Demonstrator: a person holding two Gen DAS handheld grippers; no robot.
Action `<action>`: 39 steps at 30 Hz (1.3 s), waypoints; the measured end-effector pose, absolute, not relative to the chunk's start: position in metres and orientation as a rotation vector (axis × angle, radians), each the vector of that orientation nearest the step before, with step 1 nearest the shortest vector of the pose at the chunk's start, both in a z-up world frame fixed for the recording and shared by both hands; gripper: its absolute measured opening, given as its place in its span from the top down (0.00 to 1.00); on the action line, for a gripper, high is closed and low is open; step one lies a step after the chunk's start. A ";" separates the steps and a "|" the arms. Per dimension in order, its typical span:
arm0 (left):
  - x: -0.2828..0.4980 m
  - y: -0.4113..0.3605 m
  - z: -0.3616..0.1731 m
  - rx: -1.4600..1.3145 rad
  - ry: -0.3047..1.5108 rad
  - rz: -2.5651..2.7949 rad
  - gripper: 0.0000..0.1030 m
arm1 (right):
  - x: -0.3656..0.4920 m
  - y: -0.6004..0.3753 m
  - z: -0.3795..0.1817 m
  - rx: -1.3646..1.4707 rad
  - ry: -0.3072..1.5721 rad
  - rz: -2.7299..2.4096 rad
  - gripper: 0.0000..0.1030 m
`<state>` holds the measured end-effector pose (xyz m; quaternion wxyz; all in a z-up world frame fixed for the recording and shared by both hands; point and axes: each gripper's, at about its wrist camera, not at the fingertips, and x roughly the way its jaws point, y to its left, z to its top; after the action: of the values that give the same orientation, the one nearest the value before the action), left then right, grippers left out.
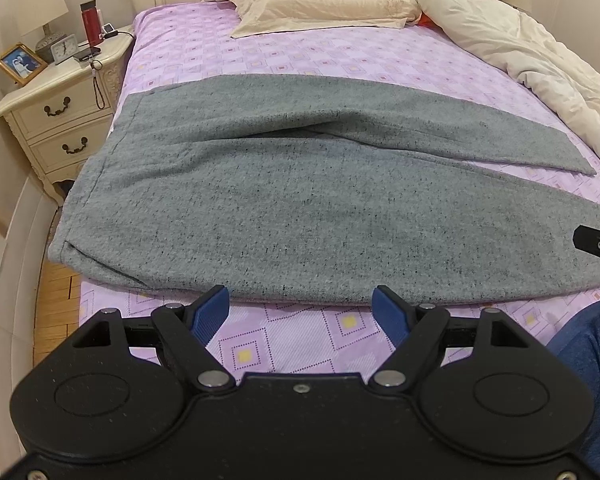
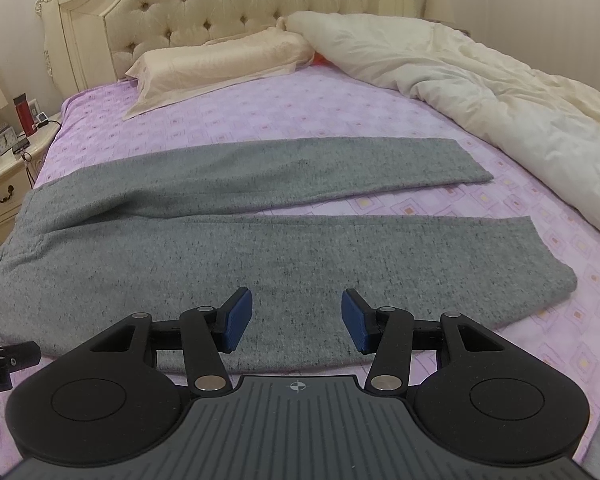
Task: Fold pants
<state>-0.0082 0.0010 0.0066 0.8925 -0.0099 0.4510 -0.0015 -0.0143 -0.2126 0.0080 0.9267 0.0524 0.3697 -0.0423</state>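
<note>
From the left wrist view, the grey pants (image 1: 300,184) lie spread flat across the lilac bed sheet (image 1: 300,340), waist end toward the nightstand (image 1: 56,120) side and hanging a little over the mattress edge, legs running off to the right. The left gripper (image 1: 302,312) hovers just short of the near hem with its blue pads well apart and nothing between them. The cloth looks like a thick, soft knit: limp, light, not slippery, likely to sag and drag on the sheet unless lifted at two points. From the right wrist view, the two legs are parted in a narrow V, cuffs near the cream duvet (image 2: 500,92). The right gripper (image 2: 296,316) hangs over the near leg, jaws wide and empty; whether its pads brush the fabric is hard to tell. Sensible holds would be the near leg's outer edge, one near the waist, one near the cuff.
</note>
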 end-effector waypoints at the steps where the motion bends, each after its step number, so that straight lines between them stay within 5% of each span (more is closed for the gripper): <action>1: -0.008 0.001 0.007 -0.019 0.934 -0.003 0.23 | -0.015 -0.213 0.008 0.109 0.758 -0.087 0.53; 39: -0.009 -0.002 0.006 -0.004 0.948 0.010 0.23 | -0.017 -0.213 0.009 0.135 0.746 -0.086 0.53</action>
<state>-0.0094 -0.0016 0.0064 0.8897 -0.0021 0.4565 0.0049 -0.0167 -0.2134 0.0089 0.9282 0.0658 0.3639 -0.0418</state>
